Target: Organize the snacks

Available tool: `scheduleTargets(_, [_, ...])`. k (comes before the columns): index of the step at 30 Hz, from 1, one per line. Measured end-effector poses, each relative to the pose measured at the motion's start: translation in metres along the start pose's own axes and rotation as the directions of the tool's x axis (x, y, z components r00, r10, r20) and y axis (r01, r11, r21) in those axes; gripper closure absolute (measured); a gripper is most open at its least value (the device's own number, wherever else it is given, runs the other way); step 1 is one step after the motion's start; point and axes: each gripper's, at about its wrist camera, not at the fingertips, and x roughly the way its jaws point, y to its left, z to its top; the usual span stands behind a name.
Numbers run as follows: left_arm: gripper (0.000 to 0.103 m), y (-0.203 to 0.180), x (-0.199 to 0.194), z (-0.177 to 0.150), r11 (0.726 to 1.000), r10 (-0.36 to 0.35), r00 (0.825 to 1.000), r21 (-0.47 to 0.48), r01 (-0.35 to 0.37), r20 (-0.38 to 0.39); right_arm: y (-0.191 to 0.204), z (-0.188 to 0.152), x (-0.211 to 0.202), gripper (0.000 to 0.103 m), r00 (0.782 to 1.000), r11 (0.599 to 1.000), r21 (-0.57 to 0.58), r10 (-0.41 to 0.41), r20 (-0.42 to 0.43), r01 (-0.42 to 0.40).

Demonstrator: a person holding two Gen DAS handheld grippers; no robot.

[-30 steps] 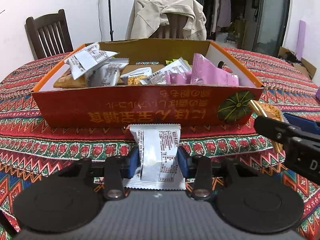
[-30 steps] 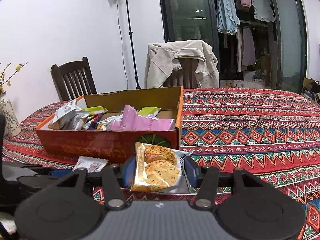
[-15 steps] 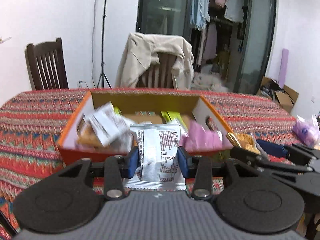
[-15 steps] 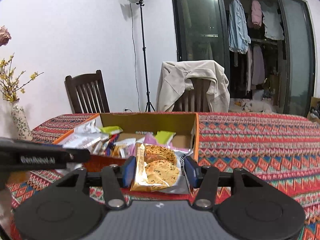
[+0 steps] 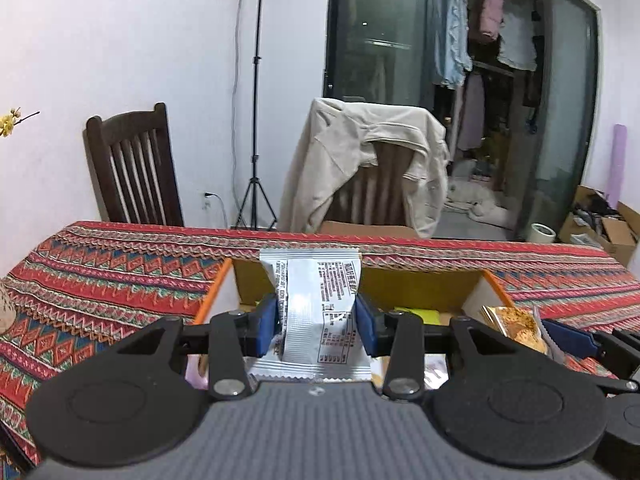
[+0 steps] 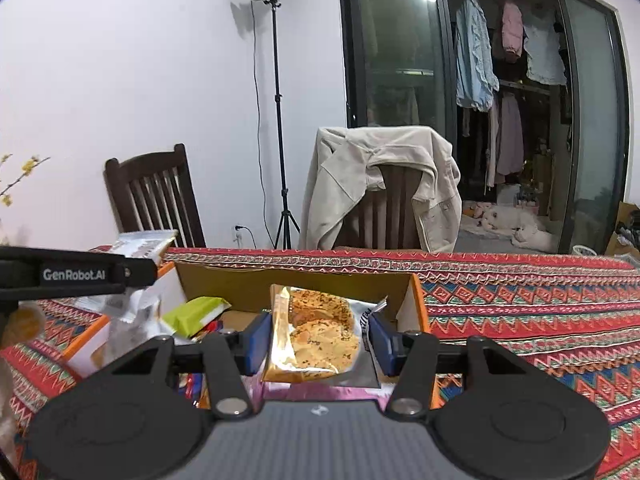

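Silver snack packet (image 5: 316, 312): foil sachet, back panel outward with dense black print and a ruled table, too small to read; held upright above the near end of the snack box (image 5: 424, 284), pinched between the blue pads of the left gripper (image 5: 316, 322), jaws clenched on its middle. Cookie packet (image 6: 316, 336): clear-fronted wrapper with gold edge showing two speckled round biscuits, lettering on its right flap illegible; grasped by the right gripper (image 6: 316, 338), jaws closed narrowly on both sides, over the box's near right part. Snack box: open cardboard carton, orange rim, brown inside, holding a green packet (image 6: 196, 312) and other wrappers at left. Left gripper's arm, seen in the right wrist view at far left, bears white lettering "GenRobot.AI" (image 6: 74, 275). Box sits on a tabletop (image 6: 540, 312) under a red patterned cloth. Beyond: dark wooden chair (image 5: 132, 168), light stand (image 6: 276, 120), beige jacket (image 5: 368, 160) draped on a second chair, hanging clothes (image 6: 504, 40) behind glass doors.
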Motion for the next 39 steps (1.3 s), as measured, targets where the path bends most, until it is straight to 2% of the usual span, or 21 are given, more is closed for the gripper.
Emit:
scheduleTargets(2, [0.058,0.004,0.009,0.001,1.000,0.001,1.000,-0.010,-0.001,-0.003,0.002,0.001,0.013,0.050,1.000,1.000,0.006,-0.007,-0.011,0.007])
scheduleTargets(4, [0.053,0.007,0.013,-0.001,1.000,0.009,1.000,-0.006,-0.009,0.001,0.002,-0.002,0.027,0.047,0.999,1.000,0.004,-0.008,-0.035,0.008])
scheduleTargets(5, [0.044,0.009,0.012,-0.003,1.000,0.003,1.000,-0.007,-0.003,0.007,0.002,-0.004,0.031,0.041,0.999,1.000,0.005,-0.003,-0.044,0.003])
scheduleTargets(6, [0.028,0.010,0.011,-0.005,1.000,0.000,1.000,-0.008,0.001,0.018,0.002,-0.006,0.034,0.038,0.999,1.000,0.010,0.002,-0.053,-0.002])
scheduleTargets(7, [0.020,0.012,0.008,-0.006,1.000,0.002,0.999,-0.010,-0.002,0.038,0.000,-0.008,0.036,0.030,0.998,1.000,0.018,0.005,-0.059,-0.004])
scheduleTargets(8, [0.007,0.014,0.006,-0.007,1.000,0.011,0.998,-0.013,-0.010,0.056,-0.003,-0.010,0.037,0.021,0.998,1.000,0.029,0.007,-0.060,-0.005])
scheduleTargets(9, [0.000,0.016,0.002,-0.008,1.000,0.018,0.997,-0.021,-0.017,0.072,-0.005,-0.010,0.036,0.017,0.998,0.999,0.042,0.009,-0.058,-0.007])
scheduleTargets(11, [0.000,0.020,-0.007,-0.011,0.999,-0.009,0.995,-0.037,0.013,0.103,-0.009,-0.012,0.031,0.000,0.999,0.998,0.058,0.016,-0.041,-0.014])
scheduleTargets(17, [0.000,0.022,-0.032,-0.022,1.000,0.019,0.989,0.007,-0.021,0.150,-0.003,-0.013,0.004,0.000,1.000,1.000,0.020,0.008,0.009,-0.008])
scheduleTargets(23, [0.000,0.040,-0.084,-0.041,0.998,-0.037,0.984,-0.036,0.044,0.173,0.005,-0.022,-0.041,0.000,0.999,1.000,-0.019,0.006,0.044,-0.005])
scheduleTargets(32, [0.000,0.065,-0.171,-0.084,0.996,-0.072,0.971,-0.032,0.082,0.230,0.016,-0.068,-0.126,0.000,0.997,0.998,-0.056,0.009,0.076,-0.004])
scheduleTargets(39, [0.000,0.073,-0.204,-0.126,0.996,-0.087,0.972,-0.001,0.089,0.217,0.021,-0.106,-0.171,0.000,0.996,0.999,-0.041,0.025,0.082,-0.022])
